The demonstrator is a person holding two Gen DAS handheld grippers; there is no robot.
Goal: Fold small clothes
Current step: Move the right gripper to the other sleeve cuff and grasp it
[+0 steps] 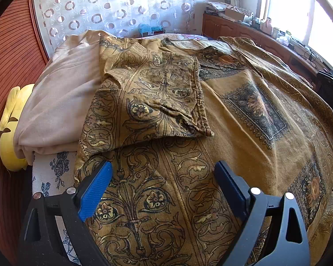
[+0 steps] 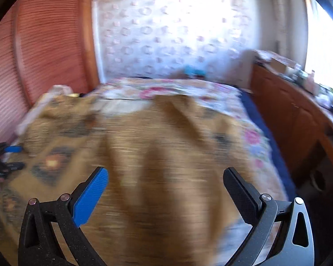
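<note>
A mustard garment [image 1: 233, 115] with dark ornamental print lies spread on the bed. One part of it [image 1: 157, 95] is folded over on top, toward the left. My left gripper [image 1: 164, 173] is open and empty, just above the garment's near patterned edge. My right gripper [image 2: 166, 177] is open and empty above the same garment [image 2: 162, 146]; that view is blurred by motion. The left gripper's blue fingers [image 2: 13, 149] show at the far left edge of the right wrist view.
A beige blanket [image 1: 62, 102] and a yellow pillow [image 1: 13, 124] lie at the left by the wooden headboard [image 1: 13, 51]. A floral bedsheet [image 2: 188, 90] covers the bed. A wooden cabinet [image 2: 288, 110] with clutter runs along the right under the window.
</note>
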